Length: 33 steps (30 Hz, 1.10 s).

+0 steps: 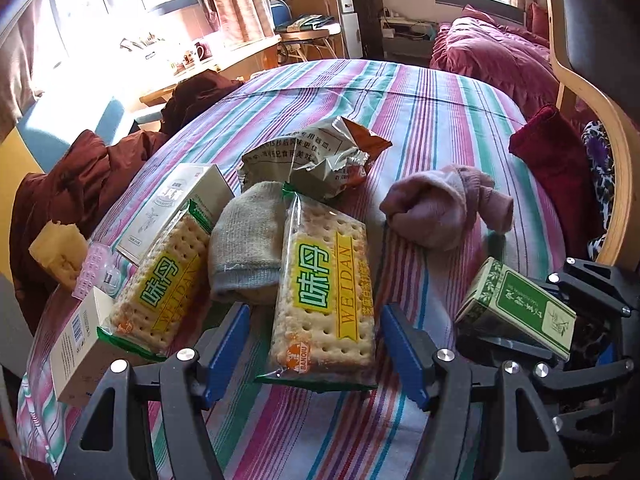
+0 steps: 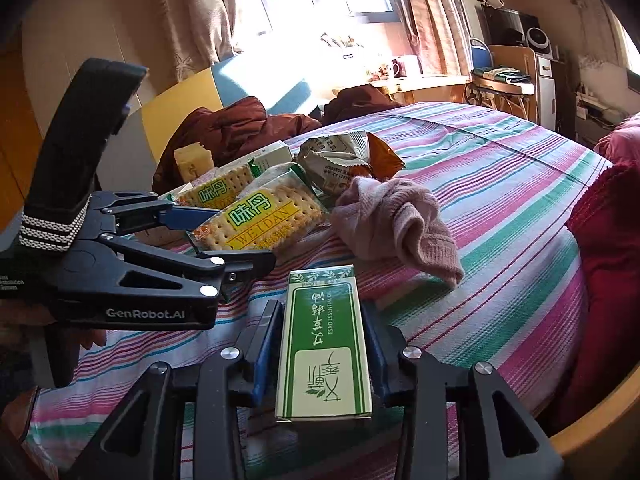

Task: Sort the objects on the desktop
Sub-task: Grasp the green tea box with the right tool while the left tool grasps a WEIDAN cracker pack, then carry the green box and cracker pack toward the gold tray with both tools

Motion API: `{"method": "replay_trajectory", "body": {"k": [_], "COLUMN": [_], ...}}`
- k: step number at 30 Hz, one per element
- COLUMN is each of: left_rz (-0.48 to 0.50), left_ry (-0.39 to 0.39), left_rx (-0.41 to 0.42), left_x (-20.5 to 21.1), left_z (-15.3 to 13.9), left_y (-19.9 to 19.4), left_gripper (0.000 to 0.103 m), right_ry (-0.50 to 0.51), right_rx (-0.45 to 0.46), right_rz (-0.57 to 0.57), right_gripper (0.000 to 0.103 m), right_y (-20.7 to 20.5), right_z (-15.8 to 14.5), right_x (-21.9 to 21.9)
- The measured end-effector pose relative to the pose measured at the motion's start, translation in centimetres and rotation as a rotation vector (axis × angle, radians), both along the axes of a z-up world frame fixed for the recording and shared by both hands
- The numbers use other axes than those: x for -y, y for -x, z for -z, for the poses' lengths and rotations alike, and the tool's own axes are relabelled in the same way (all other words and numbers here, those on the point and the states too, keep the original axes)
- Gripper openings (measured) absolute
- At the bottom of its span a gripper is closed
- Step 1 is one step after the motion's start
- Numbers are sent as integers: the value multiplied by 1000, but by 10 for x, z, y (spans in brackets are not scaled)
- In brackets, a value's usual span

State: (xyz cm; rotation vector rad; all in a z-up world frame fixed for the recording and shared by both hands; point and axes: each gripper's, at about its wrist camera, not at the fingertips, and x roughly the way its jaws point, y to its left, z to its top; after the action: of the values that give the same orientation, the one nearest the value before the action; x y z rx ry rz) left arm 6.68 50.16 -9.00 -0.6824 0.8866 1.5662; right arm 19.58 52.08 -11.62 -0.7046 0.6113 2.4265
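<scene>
Green box: the green and white carton [image 2: 325, 344] is between the blue pads of the right gripper [image 2: 320, 354], which is clamped on its 2 long sides, just above the near part of the striped tablecloth [image 2: 500, 208].
Cracker pack: 1 sealed pack of crackers [image 1: 324, 300] lies flat on the cloth, between the fingers of the left gripper [image 1: 316, 344]; the fingers are apart and do not touch it.
Step in hand: I judge that the right side already carries 1 item, and the left side is lined up to take the crackers.
Next move: the left fingers need to go lower and close gently on the long edges of the pack, because crackers break easily.
Around it: a grey sock [image 1: 244, 240] touches the left edge of the pack; a second cracker pack [image 1: 164, 288], a white box [image 1: 176, 204], a crumpled foil wrapper [image 1: 316, 156] and a pink sock [image 1: 444, 204] lie near.
Sorting: no place for each group is visible.
</scene>
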Motion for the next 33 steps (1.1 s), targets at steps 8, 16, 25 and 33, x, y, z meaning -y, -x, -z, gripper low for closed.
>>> {"method": "replay_trajectory", "body": {"k": [8,16,25,33], "left_rz": [-24,-157,-377,-478], "left_ry": [-54,-93,-152,-191], "left_rx": [48,147,240,210], "left_x": [30,111,210,254], "left_z": [-7,-3,4,5], "left_y": [-3,9,36,39], "left_gripper": [49,49,49,59], "right_ry": [-9,-54,-90,-138], "right_rx": [9,74,122,161], "right_rz": [0,4,-80,-258], "right_gripper": [41,42,34,32], "right_y": [1,9,30,65], "right_z": [0,-3,-10,-10], "right_x": [0,8,36,92]}}
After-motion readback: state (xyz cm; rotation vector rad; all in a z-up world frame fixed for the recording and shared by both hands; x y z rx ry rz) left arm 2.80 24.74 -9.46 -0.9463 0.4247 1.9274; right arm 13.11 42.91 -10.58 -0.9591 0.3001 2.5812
